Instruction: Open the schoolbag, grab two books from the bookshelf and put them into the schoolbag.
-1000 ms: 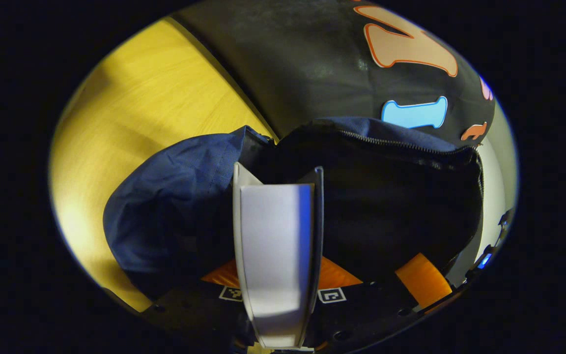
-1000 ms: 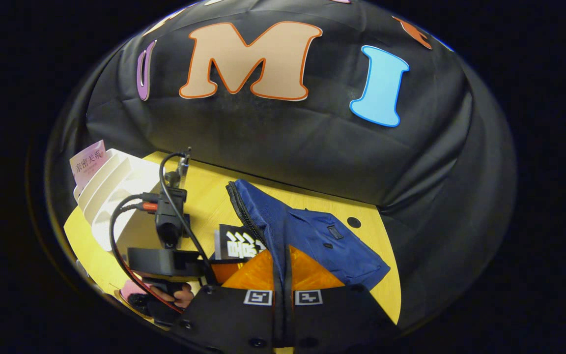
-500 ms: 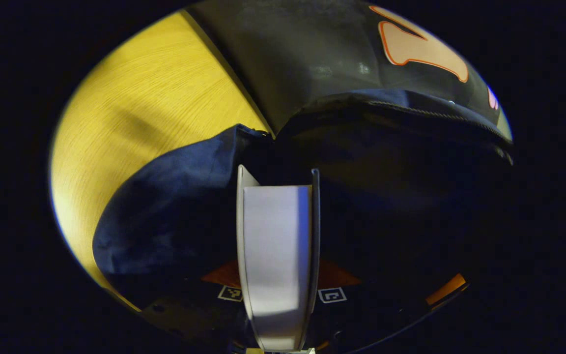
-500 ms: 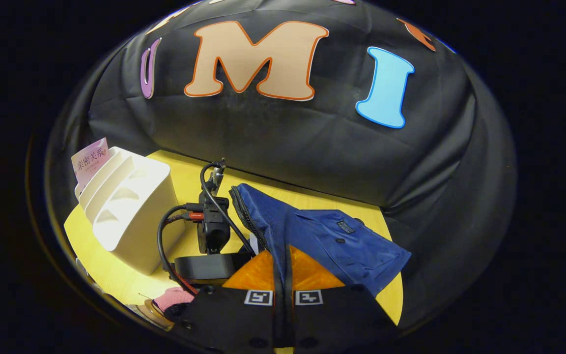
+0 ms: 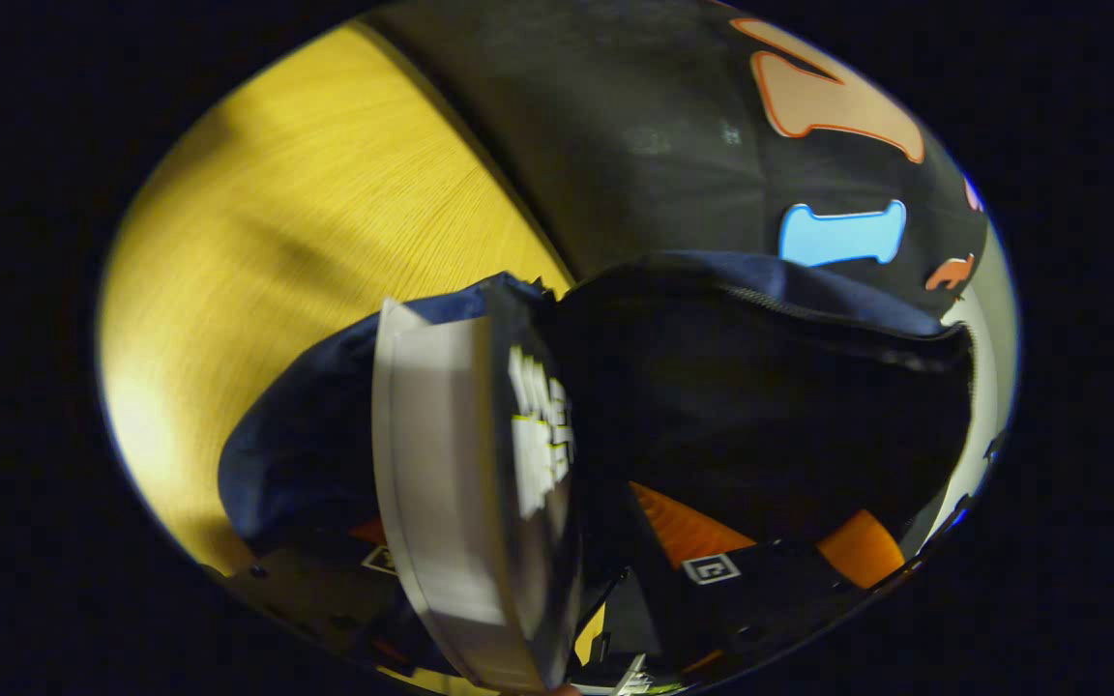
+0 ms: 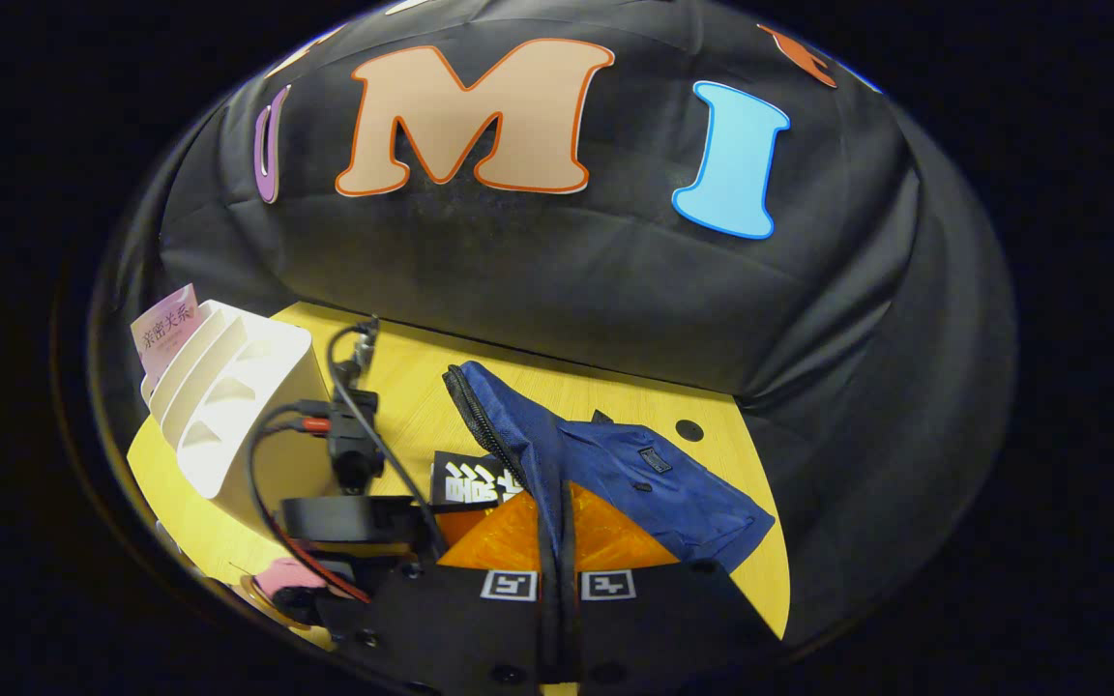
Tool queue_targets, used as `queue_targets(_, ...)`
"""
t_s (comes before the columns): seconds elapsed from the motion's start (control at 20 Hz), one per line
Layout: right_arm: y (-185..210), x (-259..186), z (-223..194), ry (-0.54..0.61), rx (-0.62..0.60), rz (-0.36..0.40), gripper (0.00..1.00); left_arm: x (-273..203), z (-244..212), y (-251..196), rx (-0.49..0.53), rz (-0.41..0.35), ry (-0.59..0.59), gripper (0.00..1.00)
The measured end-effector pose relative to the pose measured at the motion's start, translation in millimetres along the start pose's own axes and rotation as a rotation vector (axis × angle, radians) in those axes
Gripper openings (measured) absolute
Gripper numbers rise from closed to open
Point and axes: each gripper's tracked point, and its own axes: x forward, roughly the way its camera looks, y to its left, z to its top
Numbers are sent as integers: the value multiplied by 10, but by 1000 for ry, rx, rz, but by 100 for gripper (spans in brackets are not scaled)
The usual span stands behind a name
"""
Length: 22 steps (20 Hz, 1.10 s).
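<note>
Left gripper (image 5: 557,541): jaws parted, book (image 5: 465,483) loose between, seemingly released.
Book axis: upright, centre-left, at schoolbag (image 5: 760,387) mouth.
Right gripper (image 6: 557,541): clamped on bag edge.

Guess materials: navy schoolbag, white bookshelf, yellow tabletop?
Navy blue schoolbag: woven synthetic fabric, probably nylon or polyester; matte, creased, with a toothed zipper along its open edge.
White slotted bookshelf: looks like moulded plastic; smooth, rounded dividers, soft sheen.
Yellow tabletop: wood or wood-look laminate; fine parallel grain, low gloss. Which one cannot be told.
</note>
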Motion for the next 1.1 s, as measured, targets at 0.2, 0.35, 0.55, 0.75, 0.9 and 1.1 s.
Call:
queue_targets(0.2,-94,-24,26,-3,-3,-12,1,-423,54,-88,40,-4,-22,95)
queue_targets(0.35,-127,-21,23,0,2,-11,1,-741,25,-97,111,61,-6,95)
queue_targets(0.55,-120,-24,2,4,-16,-13,1,-1295,-21,-246,227,111,6,95)
queue_targets(0.75,-116,-27,-5,3,-28,-16,3,-1885,150,-492,326,138,0,96)
queue_targets(0.9,-95,-28,-26,5,-32,-10,3,-2399,479,-598,340,173,-56,95)
queue_targets(1.1,-41,-21,-58,10,-37,-10,3,-3222,1078,-406,361,318,-148,95)
